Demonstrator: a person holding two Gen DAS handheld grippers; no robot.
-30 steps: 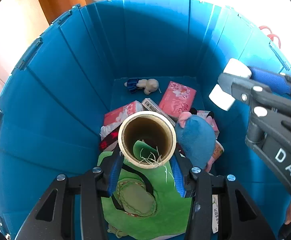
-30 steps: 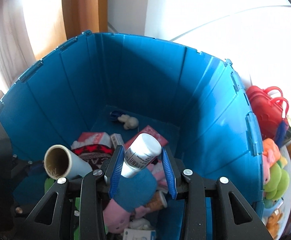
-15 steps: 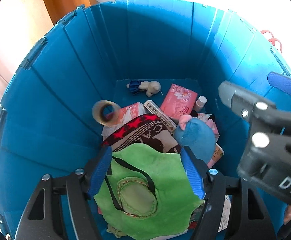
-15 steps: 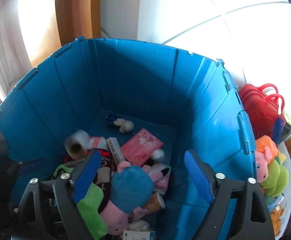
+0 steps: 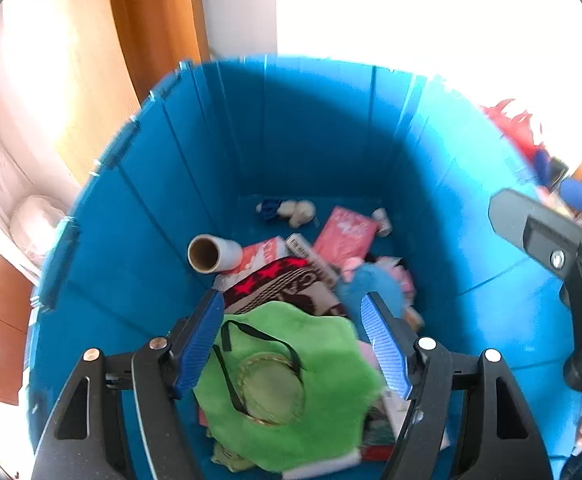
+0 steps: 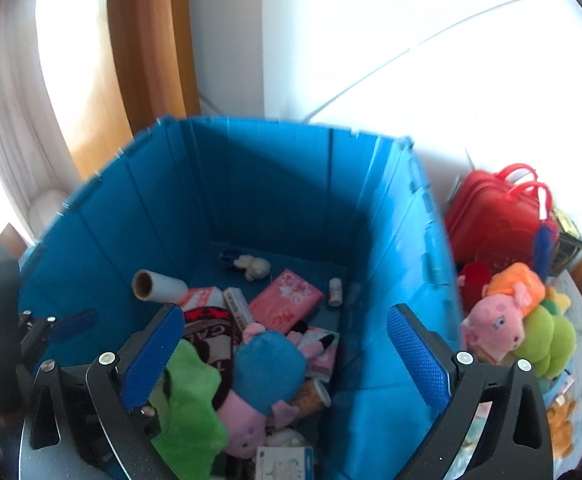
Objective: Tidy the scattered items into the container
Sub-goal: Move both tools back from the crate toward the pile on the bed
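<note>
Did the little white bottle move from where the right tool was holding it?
Yes. The white bottle left the open right tool and now lies on the blue bin floor, beside the pink packet.

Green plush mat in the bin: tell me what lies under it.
The green plush mat covers part of a red-starred black cloth, and a pink edge and box corner poke out. Anything beneath its middle is hidden.

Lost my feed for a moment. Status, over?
Left gripper and right gripper open, empty, above the bin. Roll and bottle lie inside. Plush toys outside on the right. Nothing blocking.
</note>
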